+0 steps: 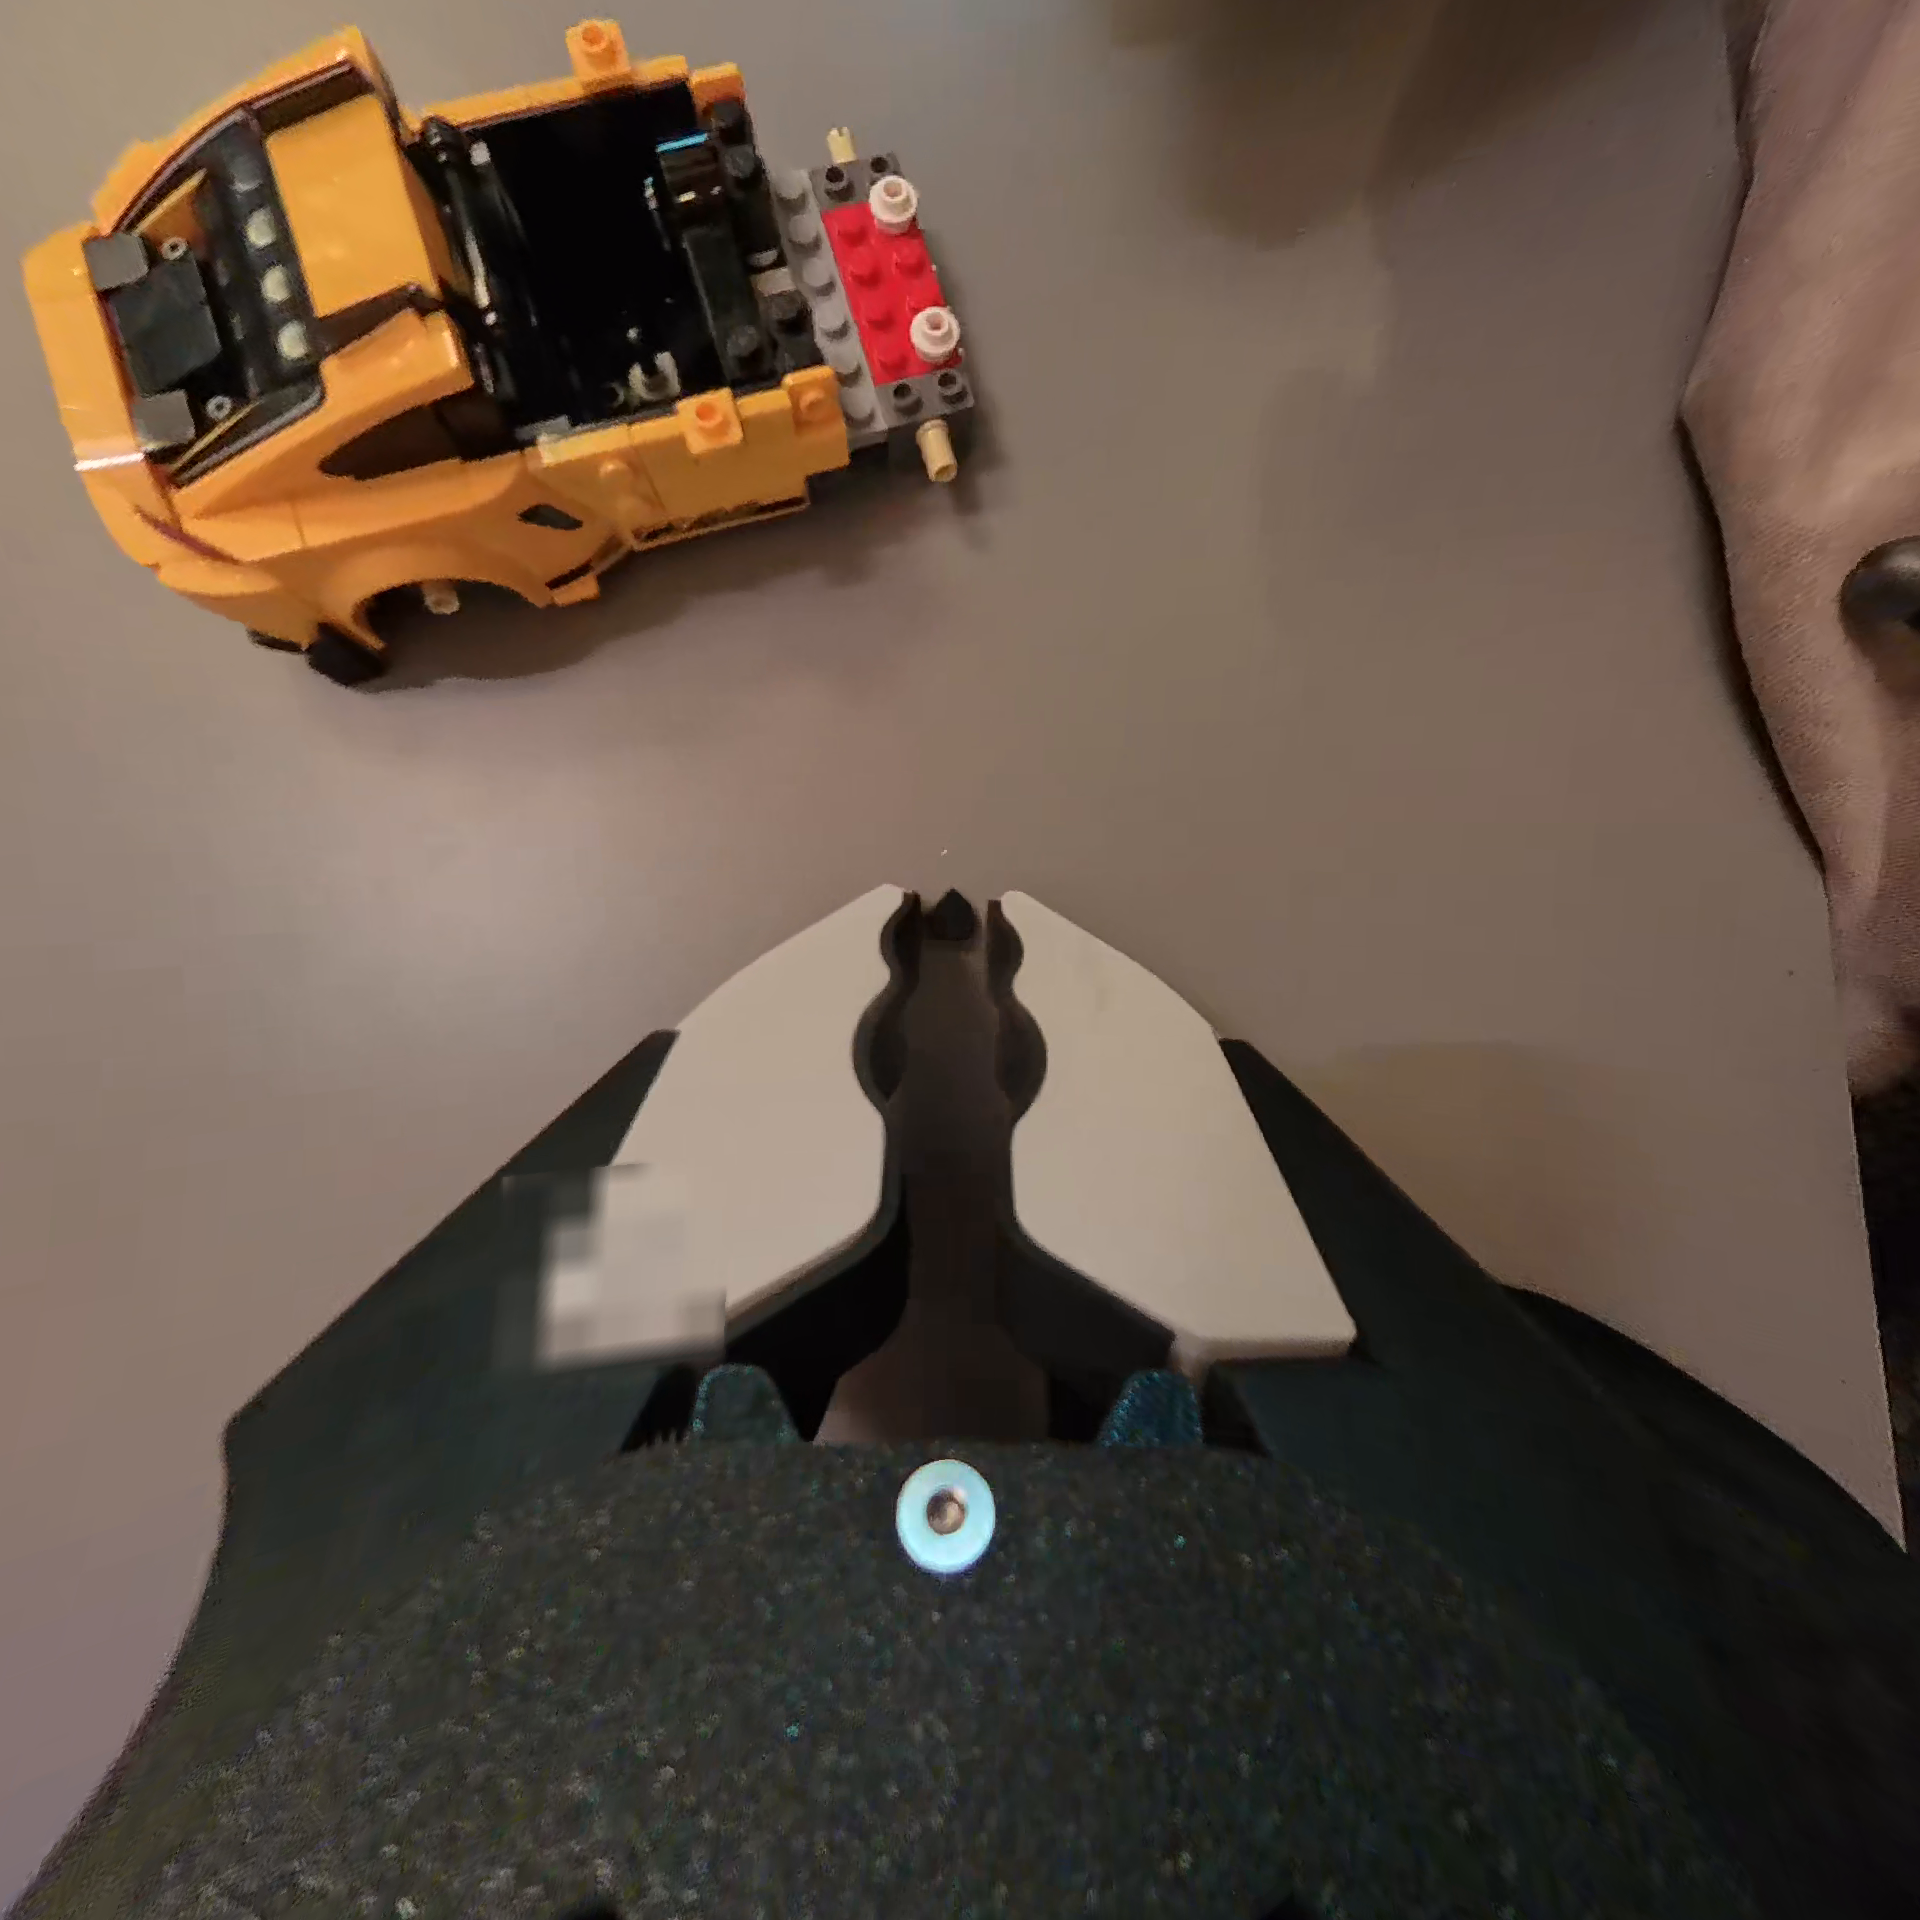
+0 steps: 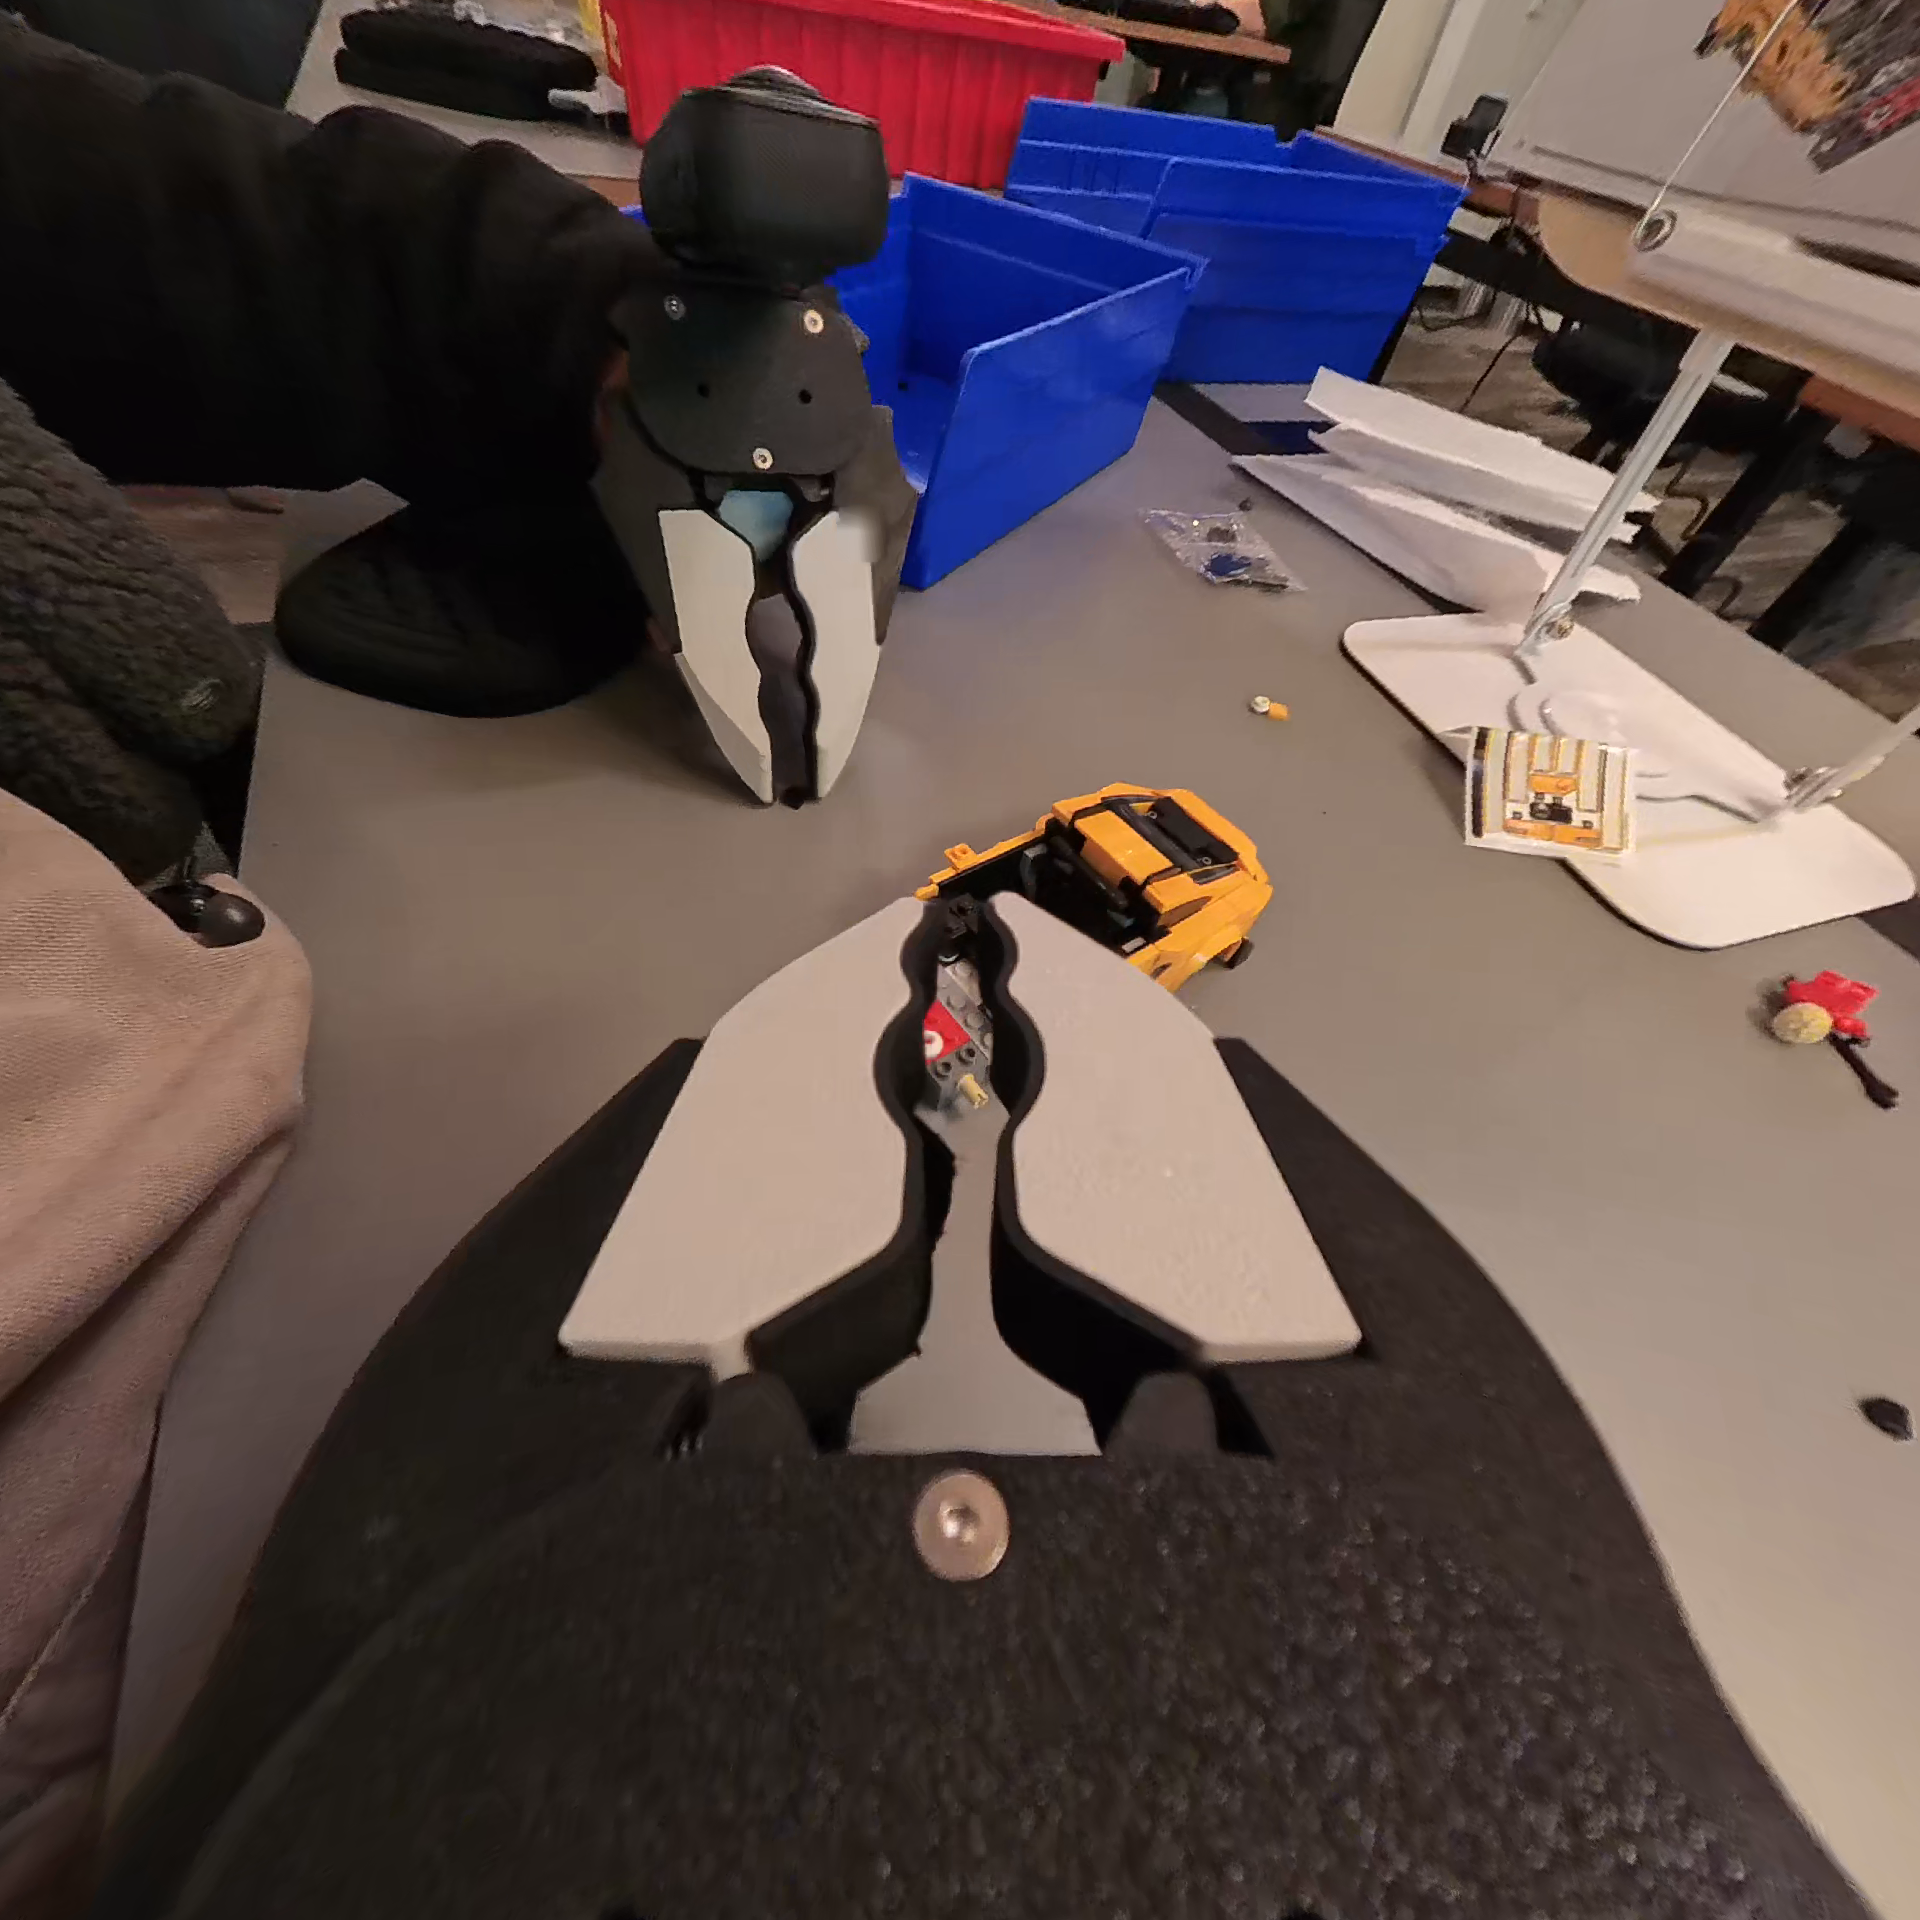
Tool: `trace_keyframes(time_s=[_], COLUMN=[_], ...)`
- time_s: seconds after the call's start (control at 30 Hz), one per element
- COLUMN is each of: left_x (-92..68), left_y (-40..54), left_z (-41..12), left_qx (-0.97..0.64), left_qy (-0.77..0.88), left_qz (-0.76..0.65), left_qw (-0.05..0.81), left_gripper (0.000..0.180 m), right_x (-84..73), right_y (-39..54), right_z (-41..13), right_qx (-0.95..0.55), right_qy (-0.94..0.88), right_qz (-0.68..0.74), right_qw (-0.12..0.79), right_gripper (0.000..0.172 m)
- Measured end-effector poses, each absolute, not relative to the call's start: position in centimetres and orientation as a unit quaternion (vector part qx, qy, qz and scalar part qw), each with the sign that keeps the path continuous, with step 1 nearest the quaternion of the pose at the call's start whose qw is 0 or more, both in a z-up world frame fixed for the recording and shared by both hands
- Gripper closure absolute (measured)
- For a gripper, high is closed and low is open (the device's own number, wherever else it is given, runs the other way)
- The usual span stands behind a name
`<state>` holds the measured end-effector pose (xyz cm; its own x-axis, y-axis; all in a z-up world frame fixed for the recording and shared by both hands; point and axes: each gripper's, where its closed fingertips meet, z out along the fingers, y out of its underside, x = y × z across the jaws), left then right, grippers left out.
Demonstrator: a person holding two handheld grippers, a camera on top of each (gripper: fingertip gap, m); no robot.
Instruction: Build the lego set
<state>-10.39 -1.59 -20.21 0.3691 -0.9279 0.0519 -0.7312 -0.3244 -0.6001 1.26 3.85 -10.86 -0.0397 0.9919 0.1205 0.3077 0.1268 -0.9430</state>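
The left gripper (image 1: 948, 914) hangs above a bare part of the grey table (image 1: 1247, 727), its fingers (image 1: 821, 987) nearly together on a small dark piece (image 1: 950, 920) at the tips; what sort of piece it is cannot be told. It stands apart from the orange brick-built car (image 1: 416, 374), probably to keep the piece clear of the model. The right gripper (image 2: 958, 914) hovers over the car's unfinished end, fingers (image 2: 831, 1039) almost closed with nothing plainly between them; the red plate (image 2: 940, 1034) and grey plates show through the gap below. The car lies near the middle of the table, its long axis running from the stripped chassis end near the right gripper toward the white lamp base (image 2: 1662, 831) at the far right edge. Blue bins (image 2: 1039, 364) stand toward the far edge.
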Motion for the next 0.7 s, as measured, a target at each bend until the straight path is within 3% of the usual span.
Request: trace_keyframes(time_s=[0.2,0.33,0.47,0.7], left_x=[-8.8,-6.6,-4.8,-1.6], left_y=[-1.4,0.5,2.2,2.0], left_z=[-20.1,-17.6,-12.6,-8.1], left_qx=[-0.796,-0.776,-0.708,-0.602], left_qy=[0.504,0.474,0.462,0.473], left_qz=[-0.188,-0.12,-0.006,0.078], left_qw=[0.28,0.399,0.534,0.639], left_gripper=[0.171,0.172,0.172,0.172], right_x=[0.7,0.1,-0.8,-1.5], right_y=[3.8,3.0,1.7,1.8], right_z=[-11.2,-11.8,-10.8,-7.6], right_qx=[-0.549,-0.577,-0.604,-0.615], right_qy=[-0.606,-0.603,-0.544,-0.419], right_qz=[0.376,0.362,0.445,0.599], right_qw=[0.437,0.415,0.375,0.296], right_gripper=[0.162,0.163,0.162,0.154])
